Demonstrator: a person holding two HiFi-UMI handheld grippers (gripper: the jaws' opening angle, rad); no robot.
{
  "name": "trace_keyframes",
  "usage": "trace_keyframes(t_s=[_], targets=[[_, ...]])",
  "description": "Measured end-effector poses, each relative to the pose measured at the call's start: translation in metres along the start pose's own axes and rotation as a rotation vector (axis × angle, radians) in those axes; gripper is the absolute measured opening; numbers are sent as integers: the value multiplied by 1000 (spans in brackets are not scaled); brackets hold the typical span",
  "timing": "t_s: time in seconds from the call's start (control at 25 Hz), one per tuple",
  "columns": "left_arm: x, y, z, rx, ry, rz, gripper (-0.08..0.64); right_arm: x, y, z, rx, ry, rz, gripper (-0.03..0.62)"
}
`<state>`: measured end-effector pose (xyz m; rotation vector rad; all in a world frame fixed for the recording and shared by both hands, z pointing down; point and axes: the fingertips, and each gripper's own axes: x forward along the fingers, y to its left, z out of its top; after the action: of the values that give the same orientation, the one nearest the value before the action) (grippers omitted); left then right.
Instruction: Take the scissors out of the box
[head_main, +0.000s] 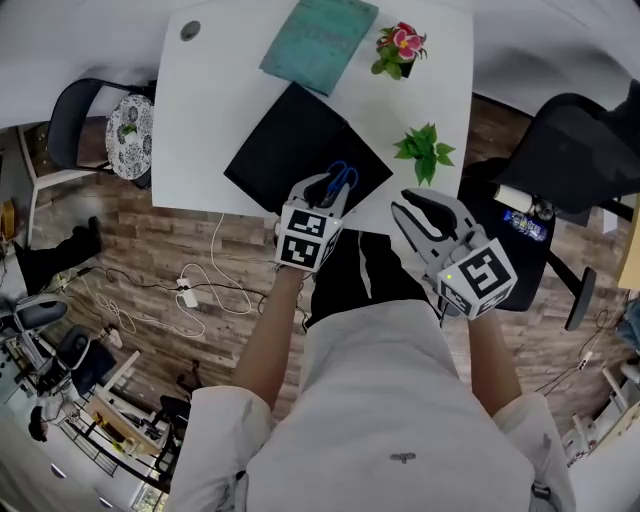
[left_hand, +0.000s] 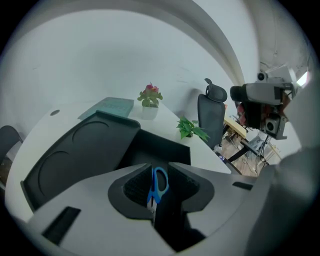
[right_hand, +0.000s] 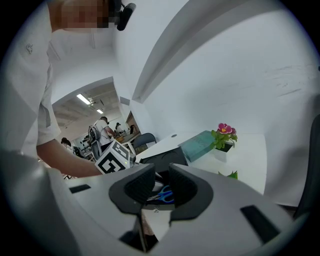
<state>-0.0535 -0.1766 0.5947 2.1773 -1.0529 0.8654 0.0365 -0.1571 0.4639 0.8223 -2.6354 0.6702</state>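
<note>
- Scissors (left_hand: 159, 182) with blue handles are pinched between the jaws of the left gripper (left_hand: 160, 170). In its own view we see the jaws pressed onto them from both sides, the handle loop standing up out of the grip.
- From the head view we place the scissors over the near corner of the black box (head_main: 285, 150). The left gripper reaches in from the table's near edge. We cannot tell whether the blades are fully clear of the box.
- The box lies flat and dark on the white table (head_main: 215, 90), turned cornerwise to the person.
- The right gripper (head_main: 418, 205) hovers off the table's near edge, to the right of the left one and apart from it. Its jaws stand spread with nothing between them. Through that gap, in its own view, we see only the distant scissors and the left gripper's marker cube (right_hand: 114, 157).
- A teal book (head_main: 318, 40) lies beyond the box at the table's far side, its near corner at the box's far corner.
- A potted pink flower (head_main: 400, 48) stands just right of the book.
- A small green plant (head_main: 425, 150) stands near the table's right edge, beside the box.
- Black chairs (head_main: 580, 150) stand on either side of the table, on a wood-patterned floor (head_main: 180, 250).
</note>
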Motion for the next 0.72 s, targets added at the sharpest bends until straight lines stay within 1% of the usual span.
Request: trace_keyframes(t_s=[0.12, 0.24, 0.36, 0.52, 0.72], targets=[[10, 1, -9, 0, 67, 3, 107, 3, -3, -2, 8, 6, -4, 91], [17, -1, -15, 2, 113, -2, 107, 6, -5, -4, 19, 9, -9, 89], [25, -1, -16, 5, 127, -5, 107, 8, -7, -6, 30, 13, -11, 89], [33, 4, -13, 42, 140, 4, 107, 9, -9, -10, 45, 15, -17, 89], [43, 3, -21, 57, 200, -1, 103, 10, -13, -12, 57, 18, -25, 89]])
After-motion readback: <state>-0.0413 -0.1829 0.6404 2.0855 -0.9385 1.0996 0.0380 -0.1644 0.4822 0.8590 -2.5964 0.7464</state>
